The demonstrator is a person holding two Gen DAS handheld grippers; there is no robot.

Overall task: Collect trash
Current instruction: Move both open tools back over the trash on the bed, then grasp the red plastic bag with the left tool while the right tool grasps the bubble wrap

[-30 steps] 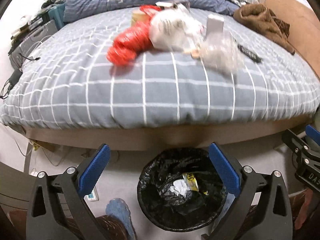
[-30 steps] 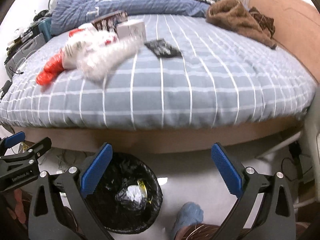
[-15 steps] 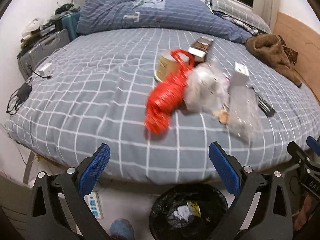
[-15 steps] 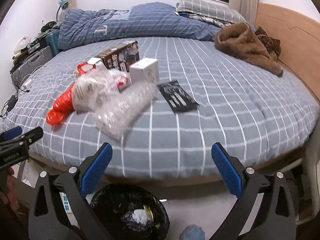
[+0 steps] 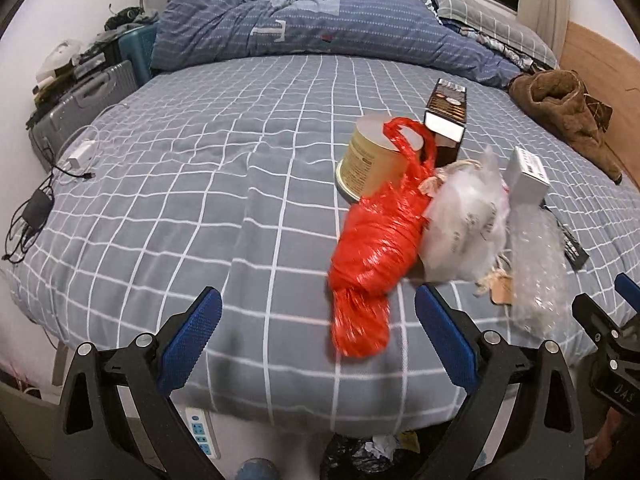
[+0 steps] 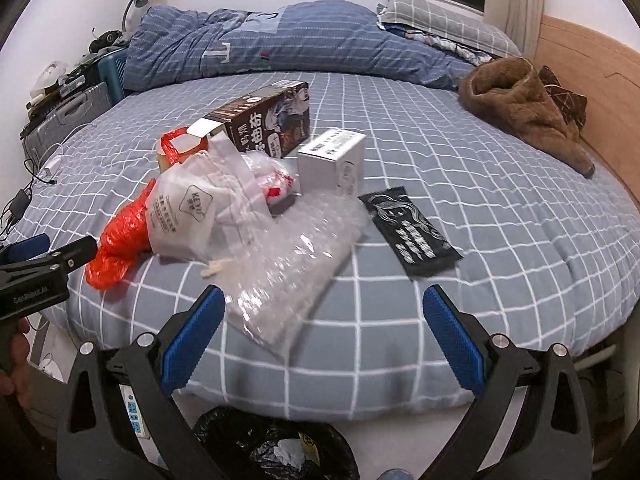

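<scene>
Trash lies in a heap on the grey checked bed [image 5: 200,208]. A red plastic bag [image 5: 376,240] [image 6: 120,240] lies nearest the bed's edge, with a white drawstring bag [image 5: 466,224] [image 6: 192,212] and a bubble-wrap sheet [image 5: 538,260] [image 6: 296,256] beside it. Behind them are a round tin [image 5: 372,160], a dark carton [image 5: 446,114] [image 6: 264,120], a white box [image 6: 334,158] and a black sachet [image 6: 410,234]. My left gripper [image 5: 316,344] is open and empty, just short of the red bag. My right gripper [image 6: 324,340] is open and empty over the bubble wrap's near end.
A black-lined bin [image 6: 276,448] [image 5: 372,456] with some trash stands on the floor below the bed edge, next to a power strip [image 5: 200,432]. A brown garment [image 6: 524,108] lies at the far right, a blue duvet [image 6: 280,40] at the back, cables [image 5: 40,200] at left.
Both grippers have risen from above the bin to bed level and moved toward the trash heap. The bin has slid to the bottom edge of both views. Jaws stayed open.
</scene>
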